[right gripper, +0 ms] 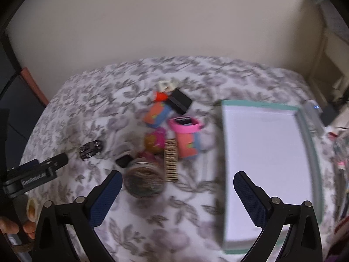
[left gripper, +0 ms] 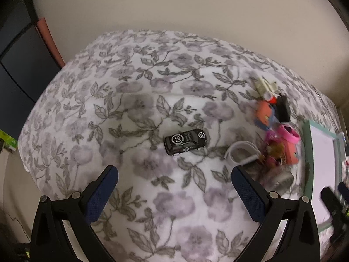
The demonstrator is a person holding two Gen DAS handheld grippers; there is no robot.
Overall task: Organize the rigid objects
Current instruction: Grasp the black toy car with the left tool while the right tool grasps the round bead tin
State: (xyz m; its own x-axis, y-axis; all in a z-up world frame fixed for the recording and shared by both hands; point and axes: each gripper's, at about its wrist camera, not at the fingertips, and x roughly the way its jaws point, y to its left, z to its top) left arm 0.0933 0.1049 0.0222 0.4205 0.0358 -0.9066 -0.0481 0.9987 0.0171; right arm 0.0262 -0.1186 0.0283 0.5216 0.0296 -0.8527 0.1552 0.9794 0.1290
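Nothing sits in the box [right gripper: 266,152] yet: its white inside is bare, so by my reckoning the sorting has hardly begun. Left of the box the pile [right gripper: 168,131] lies bunched on the floral cloth [left gripper: 135,83], and the black car [left gripper: 185,142] rests apart, further left, straight ahead of the left gripper [left gripper: 174,194]. Both the left gripper and the right gripper [right gripper: 177,196] have jaws spread wide, holding nothing. Blur smears the right view, so several pile pieces are hard to name; the box's near corner is cut off behind a finger.
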